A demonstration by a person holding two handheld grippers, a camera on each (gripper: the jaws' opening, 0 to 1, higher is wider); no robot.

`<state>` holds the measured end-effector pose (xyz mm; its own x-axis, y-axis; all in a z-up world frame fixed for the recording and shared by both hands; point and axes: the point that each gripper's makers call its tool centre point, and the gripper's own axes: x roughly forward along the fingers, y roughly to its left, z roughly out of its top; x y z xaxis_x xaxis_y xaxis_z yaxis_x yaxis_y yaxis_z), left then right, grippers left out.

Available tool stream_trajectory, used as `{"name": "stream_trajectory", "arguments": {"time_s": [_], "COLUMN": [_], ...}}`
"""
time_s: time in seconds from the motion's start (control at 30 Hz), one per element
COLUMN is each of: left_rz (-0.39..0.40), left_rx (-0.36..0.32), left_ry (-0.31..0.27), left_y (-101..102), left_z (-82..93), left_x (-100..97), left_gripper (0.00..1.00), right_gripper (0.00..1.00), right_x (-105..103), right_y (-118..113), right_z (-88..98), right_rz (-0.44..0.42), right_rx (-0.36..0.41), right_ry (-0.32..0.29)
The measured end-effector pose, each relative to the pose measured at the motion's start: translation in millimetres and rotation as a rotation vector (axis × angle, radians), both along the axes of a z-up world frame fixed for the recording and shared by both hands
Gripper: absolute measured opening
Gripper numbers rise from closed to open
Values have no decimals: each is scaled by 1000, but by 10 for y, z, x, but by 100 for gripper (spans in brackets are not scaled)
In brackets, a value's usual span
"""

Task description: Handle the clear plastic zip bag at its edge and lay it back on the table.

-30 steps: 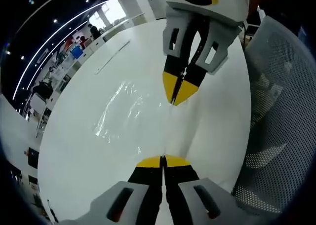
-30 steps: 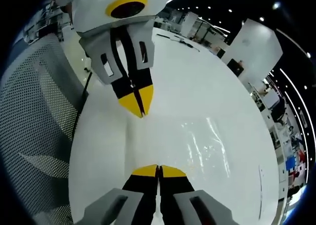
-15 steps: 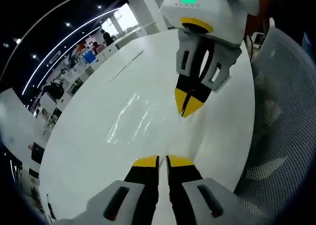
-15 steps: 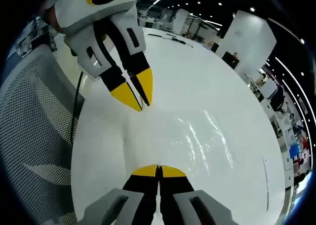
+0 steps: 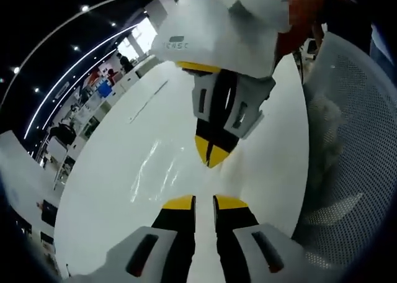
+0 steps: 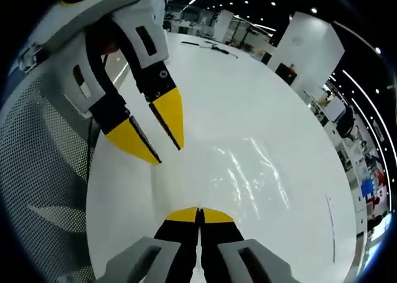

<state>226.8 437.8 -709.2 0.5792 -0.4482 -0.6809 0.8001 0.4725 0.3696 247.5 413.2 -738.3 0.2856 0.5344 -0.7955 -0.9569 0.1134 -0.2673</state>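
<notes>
A big open room with strip lights overhead lies behind the white table (image 5: pixel 111 190) I am working on, and a mesh chair back (image 5: pixel 347 171) stands at its edge. The clear plastic zip bag (image 6: pixel 248 177) lies flat on the tabletop — glossy, creased, its near edge running in between my right gripper (image 6: pixel 199 213) tips, which are pressed together on it. My left gripper (image 5: pixel 204 202) is spread — a clear gap between its yellow tips — just above the table, close to the bag's edge, facing the other.
</notes>
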Motion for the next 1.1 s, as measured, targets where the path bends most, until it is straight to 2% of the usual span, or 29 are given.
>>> {"name": "stream_trajectory", "arguments": {"time_s": [0.17,0.47,0.63,1.1], "left_rz": [-39,-61,-63,-93], "left_rx": [21,70,78,95], "left_ry": [-2,13,11,13], "left_y": [-102,-139,-130,-133], "left_z": [-52,-202,-232,-222], "left_x": [21,66,84,70], "left_gripper": [8,5,1,0], "right_gripper": [0,0,0,0], "right_x": [-18,9,24,45], "right_y": [2,13,19,17], "right_z": [38,41,22,34], "right_rz": [0,3,2,-12], "right_rx": [2,4,6,12], "right_ry": [-1,-5,-4,4]}}
